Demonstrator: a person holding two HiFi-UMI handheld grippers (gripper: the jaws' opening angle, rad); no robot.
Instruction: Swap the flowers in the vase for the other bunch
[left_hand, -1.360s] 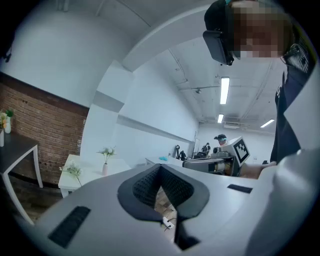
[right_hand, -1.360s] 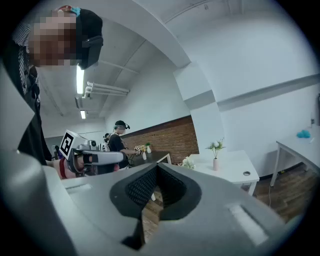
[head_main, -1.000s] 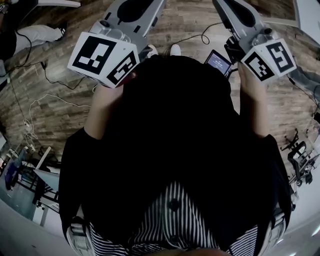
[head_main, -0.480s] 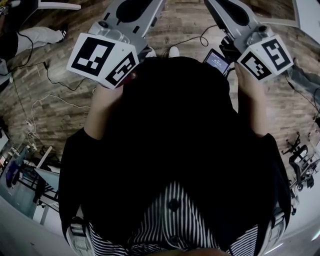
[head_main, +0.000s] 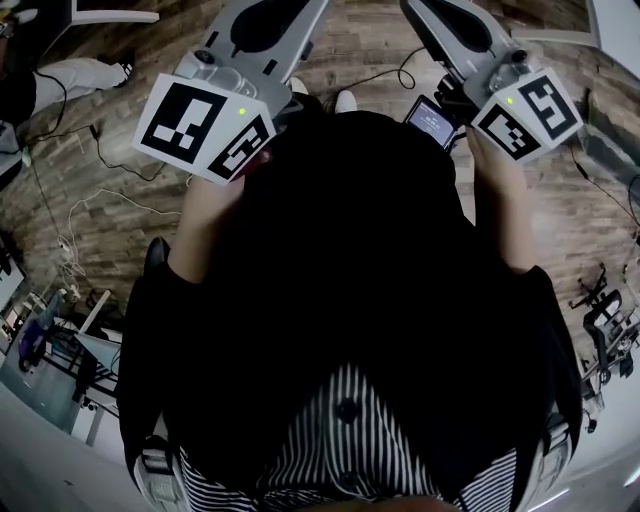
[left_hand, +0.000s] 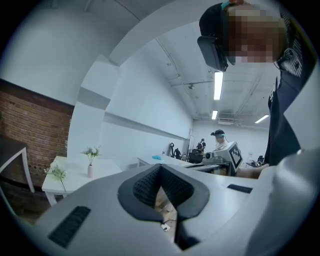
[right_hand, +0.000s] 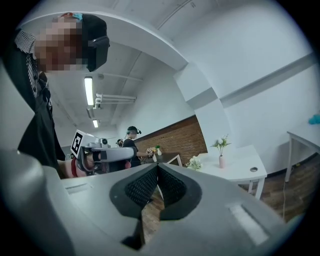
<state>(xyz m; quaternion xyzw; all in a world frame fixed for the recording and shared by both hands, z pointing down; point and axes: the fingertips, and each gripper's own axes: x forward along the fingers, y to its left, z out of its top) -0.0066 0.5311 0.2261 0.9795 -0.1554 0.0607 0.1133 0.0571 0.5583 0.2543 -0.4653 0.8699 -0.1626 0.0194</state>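
Note:
Far ahead, a small pink vase (left_hand: 90, 170) (right_hand: 221, 161) with white flowers stands on a white table (left_hand: 75, 180) (right_hand: 240, 170). A second white bunch (left_hand: 56, 173) (right_hand: 194, 163) lies on the same table near its edge. My left gripper (left_hand: 161, 169) is shut with nothing between its ribbed pads, and so is my right gripper (right_hand: 158, 169). Both are held level in front of the body, well short of the table. In the head view their marker cubes (head_main: 205, 128) (head_main: 527, 114) sit on either side of the black torso.
A brick wall (left_hand: 30, 125) stands behind the white table. Another white table (right_hand: 305, 135) is at the right and a dark one (right_hand: 162, 157) further back. Other people (left_hand: 219, 140) (right_hand: 131, 145) work at benches. Cables (head_main: 90, 200) trail over the wooden floor.
The floor has slid under me in the head view as I move across the room. Both grippers stay shut and have shifted slightly to the left in that view.

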